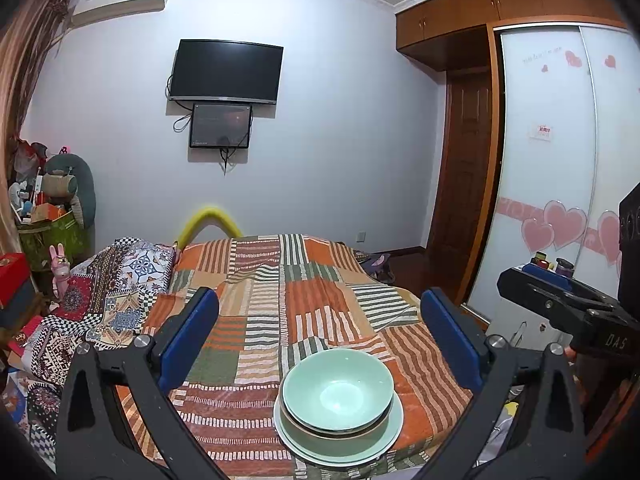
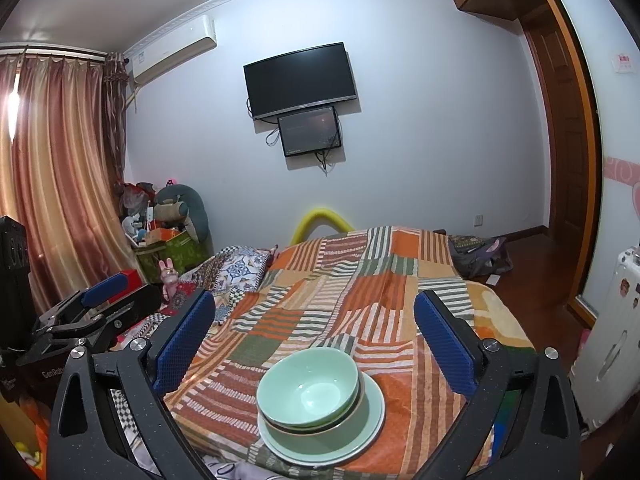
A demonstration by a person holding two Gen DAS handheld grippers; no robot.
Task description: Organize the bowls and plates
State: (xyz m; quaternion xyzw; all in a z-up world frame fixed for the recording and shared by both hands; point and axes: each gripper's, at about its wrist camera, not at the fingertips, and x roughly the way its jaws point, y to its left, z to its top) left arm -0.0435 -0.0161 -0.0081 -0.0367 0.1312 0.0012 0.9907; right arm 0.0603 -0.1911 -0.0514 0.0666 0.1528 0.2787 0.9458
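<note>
A stack of pale green dishes sits on the striped bedspread: two nested bowls (image 1: 338,390) on top of plates (image 1: 340,446). The bowls (image 2: 308,390) and plates (image 2: 324,436) also show in the right wrist view. My left gripper (image 1: 320,328) is open and empty, held above and behind the stack. My right gripper (image 2: 314,328) is open and empty, also above the stack. Each gripper shows from the side in the other's view, the right one (image 1: 560,300) and the left one (image 2: 96,308).
The bed (image 1: 280,280) carries a striped orange and green cover and a patterned quilt (image 1: 112,280) at left. A cluttered corner with boxes (image 2: 168,240) lies at left. A wardrobe (image 1: 560,160) and door stand at right. A white case (image 2: 616,340) stands near the right.
</note>
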